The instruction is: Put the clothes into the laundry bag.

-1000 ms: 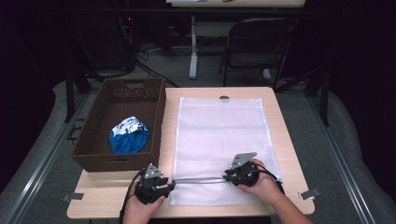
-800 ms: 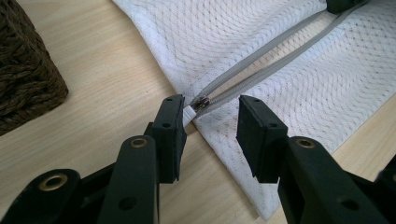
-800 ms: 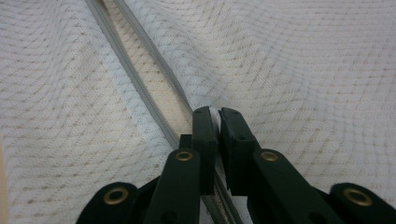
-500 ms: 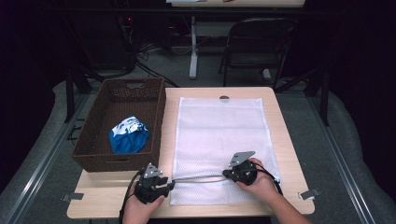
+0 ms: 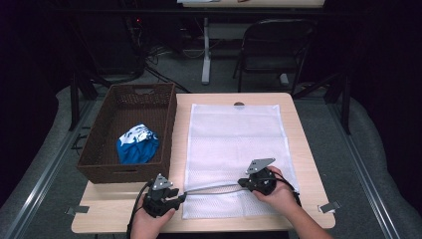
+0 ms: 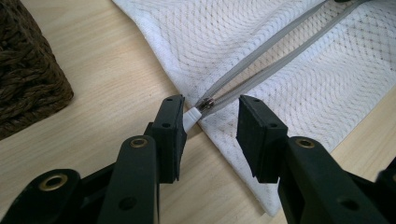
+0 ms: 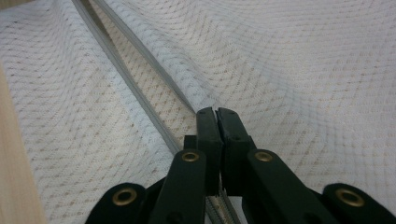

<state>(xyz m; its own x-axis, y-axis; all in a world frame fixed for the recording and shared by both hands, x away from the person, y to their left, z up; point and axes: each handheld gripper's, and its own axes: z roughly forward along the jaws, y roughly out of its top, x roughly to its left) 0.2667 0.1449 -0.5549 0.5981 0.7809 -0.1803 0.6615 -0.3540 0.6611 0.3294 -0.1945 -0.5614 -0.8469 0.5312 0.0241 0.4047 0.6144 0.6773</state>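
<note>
A dim lab or studio (cables [image 5: 149, 52] on floor, folding chair [image 5: 271, 47], bare worktable [image 5: 303, 149]).

Basket [image 5: 107, 149] left of mesh bag [image 5: 236, 144], cloth [image 5: 137, 144] inside (basket)

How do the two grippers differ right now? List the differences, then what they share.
The left gripper has its jaws apart, straddling the zipper pull at the mesh bag's corner; the right gripper is shut on the bag's edge beside the zipper.
In the high view the left sits off the bag's near-left corner, the right over the mesh.
Both are hand-held with black jaws.
</note>
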